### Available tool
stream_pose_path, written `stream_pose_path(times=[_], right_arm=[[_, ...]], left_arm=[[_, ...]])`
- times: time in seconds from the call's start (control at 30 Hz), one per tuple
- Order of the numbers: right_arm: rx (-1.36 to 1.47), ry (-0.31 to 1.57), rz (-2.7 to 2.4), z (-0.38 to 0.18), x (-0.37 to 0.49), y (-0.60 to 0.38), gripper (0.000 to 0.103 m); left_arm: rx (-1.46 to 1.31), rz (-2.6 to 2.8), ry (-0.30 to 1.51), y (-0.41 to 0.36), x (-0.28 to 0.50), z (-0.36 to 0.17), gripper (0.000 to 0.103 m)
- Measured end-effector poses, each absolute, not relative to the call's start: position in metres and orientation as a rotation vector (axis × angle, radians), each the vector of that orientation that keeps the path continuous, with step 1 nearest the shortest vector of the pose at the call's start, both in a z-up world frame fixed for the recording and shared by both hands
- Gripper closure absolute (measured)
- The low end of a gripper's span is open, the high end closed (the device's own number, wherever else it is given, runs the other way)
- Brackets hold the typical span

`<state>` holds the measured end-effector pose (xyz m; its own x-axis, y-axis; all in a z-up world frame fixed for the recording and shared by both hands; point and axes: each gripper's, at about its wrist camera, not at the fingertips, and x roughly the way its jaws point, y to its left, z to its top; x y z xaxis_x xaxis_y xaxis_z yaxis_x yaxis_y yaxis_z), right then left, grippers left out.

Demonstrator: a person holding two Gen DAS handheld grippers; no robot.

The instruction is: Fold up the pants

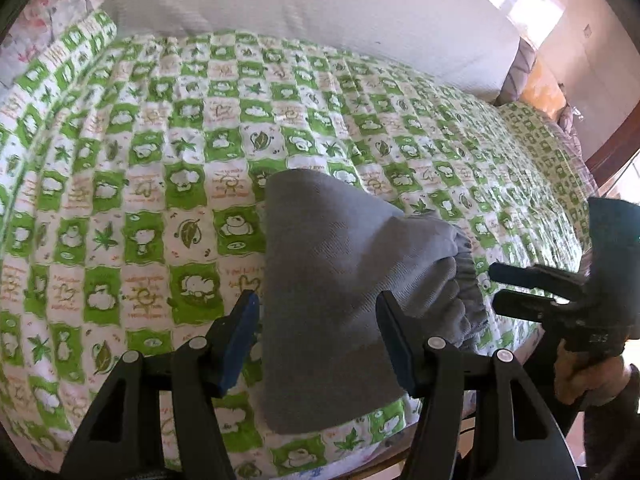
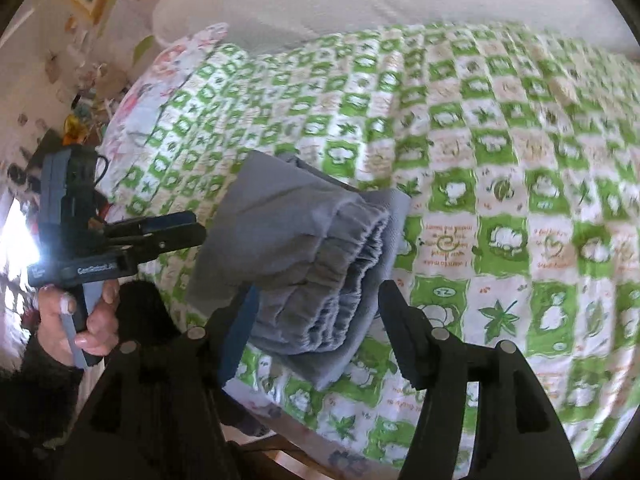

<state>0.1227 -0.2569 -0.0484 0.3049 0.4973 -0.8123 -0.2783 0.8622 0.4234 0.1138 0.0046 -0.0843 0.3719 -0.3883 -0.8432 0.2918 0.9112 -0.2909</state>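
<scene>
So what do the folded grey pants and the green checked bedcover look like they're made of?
Grey pants: soft matte woven cloth, probably cotton; a fine diagonal weave shows, and the waistband is gathered as if elasticated.
Green checked bedcover: thin printed fabric, likely cotton, matte, puckered as if quilted; the exact fibre cannot be told.

We are holding our left gripper tilted downward with its jaws standing apart, and our right gripper likewise angled down, jaws parted, each handle gripped in a hand.
</scene>
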Motion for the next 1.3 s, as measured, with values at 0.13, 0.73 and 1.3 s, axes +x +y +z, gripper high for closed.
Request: stream_pose_path(times=[0.13,0.73,1.3], right_arm=[[0.269,1.181,0.487,-0.066,0.132,-0.260,0.040],[0.270,1.152,0.554,-0.077,0.142,-0.240,0.069],[0.225,1.030,0.634,-0.032,0.232,-0.181,0.070]], left_arm=[[-0.131,-0.459,1.146,0.003,0.124,-0.096,0.042],[-0.300,-0.500,1.187,0.010,0.135,-0.122,0.060],[-0.190,-0.323,0.988,0.041,0.198,-0.051,0.064]])
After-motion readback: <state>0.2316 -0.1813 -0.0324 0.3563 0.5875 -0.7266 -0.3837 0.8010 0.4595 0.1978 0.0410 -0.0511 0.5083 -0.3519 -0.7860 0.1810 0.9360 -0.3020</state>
